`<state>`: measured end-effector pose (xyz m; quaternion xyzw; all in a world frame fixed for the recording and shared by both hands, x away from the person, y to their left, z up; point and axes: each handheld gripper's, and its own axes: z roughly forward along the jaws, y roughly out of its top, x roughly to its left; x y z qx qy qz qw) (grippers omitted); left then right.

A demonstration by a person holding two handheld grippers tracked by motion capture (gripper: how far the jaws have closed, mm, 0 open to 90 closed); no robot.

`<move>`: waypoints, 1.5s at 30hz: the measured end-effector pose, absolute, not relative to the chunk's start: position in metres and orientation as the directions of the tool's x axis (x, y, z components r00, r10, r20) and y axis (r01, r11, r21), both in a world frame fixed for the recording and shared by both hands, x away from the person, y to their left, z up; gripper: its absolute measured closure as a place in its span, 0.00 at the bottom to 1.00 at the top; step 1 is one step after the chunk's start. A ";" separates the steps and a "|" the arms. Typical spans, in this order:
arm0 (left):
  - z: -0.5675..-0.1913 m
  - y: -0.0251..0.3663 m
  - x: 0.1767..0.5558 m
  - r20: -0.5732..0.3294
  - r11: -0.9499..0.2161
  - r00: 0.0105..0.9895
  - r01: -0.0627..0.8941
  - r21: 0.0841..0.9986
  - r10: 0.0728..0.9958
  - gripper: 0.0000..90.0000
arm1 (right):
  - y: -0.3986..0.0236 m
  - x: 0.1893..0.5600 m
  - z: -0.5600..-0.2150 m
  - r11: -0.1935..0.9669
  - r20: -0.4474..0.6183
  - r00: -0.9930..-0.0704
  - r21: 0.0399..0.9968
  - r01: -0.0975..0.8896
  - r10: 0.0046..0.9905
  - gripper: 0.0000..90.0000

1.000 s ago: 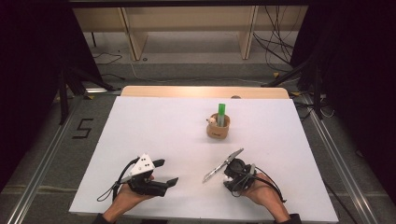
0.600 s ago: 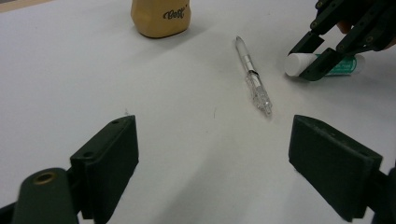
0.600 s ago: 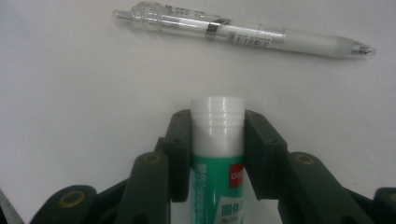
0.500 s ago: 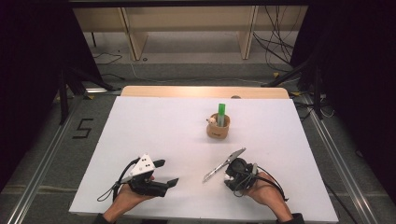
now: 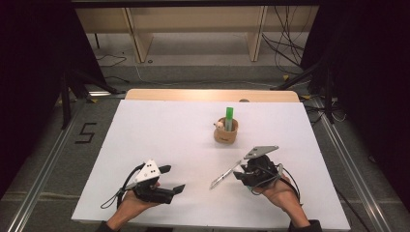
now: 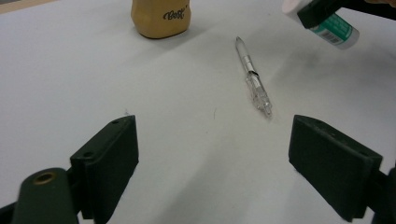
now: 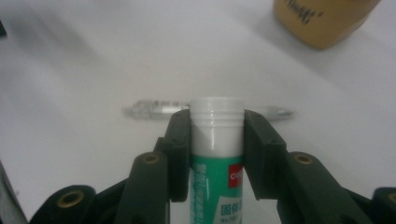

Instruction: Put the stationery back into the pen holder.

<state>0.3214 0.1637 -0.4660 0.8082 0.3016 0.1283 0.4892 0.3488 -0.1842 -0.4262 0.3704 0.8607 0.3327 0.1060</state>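
Green-and-white glue stick (image 7: 215, 154) sits clamped in the right tongs (image 7: 217, 135), a clear pen (image 7: 154, 108) just beyond; left tongs (image 6: 212, 154) gape apart.

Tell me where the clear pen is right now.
The clear pen lies flat on the white table in the high view, just left of the right gripper, which grips a glue stick, and nearer the person than the tan cup.

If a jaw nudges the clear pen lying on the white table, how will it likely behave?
The clear pen is round and slim, lying flat on the smooth table, so it would probably roll or skid. It looks like thin, light plastic, likely stiff. Its low profile may make pinching awkward for the open left gripper.
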 end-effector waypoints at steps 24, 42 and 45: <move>-0.467 0.163 0.321 -0.090 -0.339 0.787 0.362 0.868 0.610 0.17 | -0.207 0.357 -0.417 0.270 0.115 -0.592 0.810 0.521 0.798 0.73; -0.466 0.163 0.321 -0.085 -0.336 0.783 0.360 0.870 0.616 0.17 | -0.213 0.375 -0.415 0.182 0.161 -0.557 0.841 0.510 0.815 0.73; -0.465 0.164 0.321 -0.086 -0.330 0.781 0.358 0.874 0.618 0.17 | -0.212 0.379 -0.414 0.171 0.167 -0.551 0.844 0.509 0.818 0.73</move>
